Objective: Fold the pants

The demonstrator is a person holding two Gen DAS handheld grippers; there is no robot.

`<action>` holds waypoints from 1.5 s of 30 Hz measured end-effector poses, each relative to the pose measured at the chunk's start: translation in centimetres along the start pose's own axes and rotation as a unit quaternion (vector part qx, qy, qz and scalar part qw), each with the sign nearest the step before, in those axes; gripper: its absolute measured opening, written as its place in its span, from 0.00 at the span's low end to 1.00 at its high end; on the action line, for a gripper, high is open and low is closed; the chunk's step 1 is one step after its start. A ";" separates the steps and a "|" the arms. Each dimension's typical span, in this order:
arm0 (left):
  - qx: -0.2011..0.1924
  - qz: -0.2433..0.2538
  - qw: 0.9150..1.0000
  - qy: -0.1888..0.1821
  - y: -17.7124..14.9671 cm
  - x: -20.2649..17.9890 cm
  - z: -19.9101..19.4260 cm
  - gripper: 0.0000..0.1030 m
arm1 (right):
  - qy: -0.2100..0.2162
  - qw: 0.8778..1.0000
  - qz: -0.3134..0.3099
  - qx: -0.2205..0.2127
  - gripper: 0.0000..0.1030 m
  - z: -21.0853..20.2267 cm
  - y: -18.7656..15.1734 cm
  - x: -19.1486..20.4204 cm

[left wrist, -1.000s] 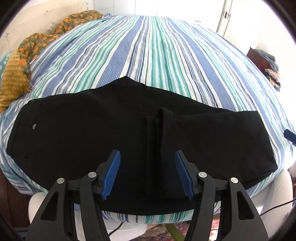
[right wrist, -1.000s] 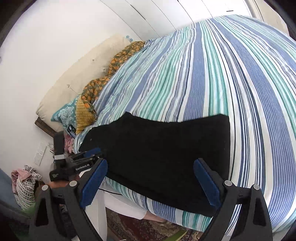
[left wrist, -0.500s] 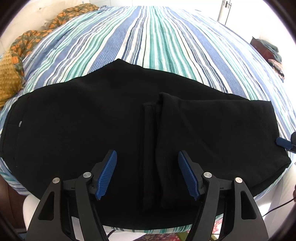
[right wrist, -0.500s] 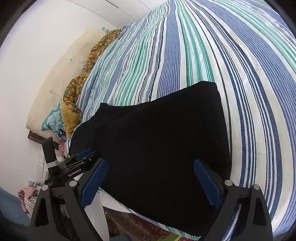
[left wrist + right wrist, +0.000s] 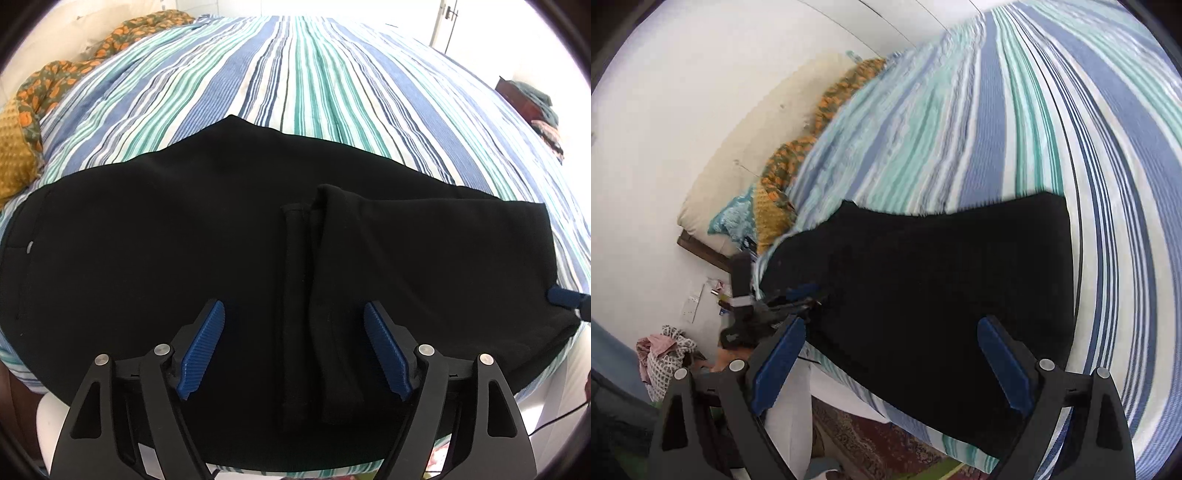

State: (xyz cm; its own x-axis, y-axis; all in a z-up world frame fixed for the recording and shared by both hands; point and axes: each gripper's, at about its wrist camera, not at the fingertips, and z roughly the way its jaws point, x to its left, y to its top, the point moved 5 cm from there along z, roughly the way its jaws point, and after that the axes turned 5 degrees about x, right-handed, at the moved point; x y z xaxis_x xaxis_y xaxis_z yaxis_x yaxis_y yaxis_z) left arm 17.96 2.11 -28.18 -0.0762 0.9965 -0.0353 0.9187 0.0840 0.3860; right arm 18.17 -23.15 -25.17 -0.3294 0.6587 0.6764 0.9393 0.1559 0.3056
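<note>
Left wrist view: one pair of black pants [image 5: 184, 258] spread across near edge of striped bed [image 5: 314, 81], leg cuffs doubled back at centre. Left gripper [image 5: 293, 349] released, hovering above, grasping nothing. Risk: pinching only the top layer, dragging the fold askew.

Right wrist view, blurred: same pants [image 5: 942, 280], right gripper [image 5: 890, 363] spread wide, empty. Risk: cloth sliding off mattress edge. Two grippers, one garment.

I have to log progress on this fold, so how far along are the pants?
Done: the black pants lie flat on the striped bed, a leg end doubled back to a hem mid-garment. In hand: nothing; the left hand-held gripper and right hand-held gripper hover open over the cloth. Left: at least one more fold to make it compact.
</note>
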 end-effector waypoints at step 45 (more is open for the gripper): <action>-0.110 -0.519 0.831 -0.167 -8.2 35.3 -4.2 0.49 | -0.163 0.986 -0.021 0.025 1.00 3.8 -0.6 0.3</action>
State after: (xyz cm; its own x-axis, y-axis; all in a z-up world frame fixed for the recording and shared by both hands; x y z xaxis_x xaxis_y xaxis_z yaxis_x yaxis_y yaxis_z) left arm 6.07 36.60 -28.71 -0.6374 0.3343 -0.6943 0.3302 0.9326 0.1460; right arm 17.87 -20.23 -27.73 -0.3272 0.8514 0.4099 0.9319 0.2188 0.2894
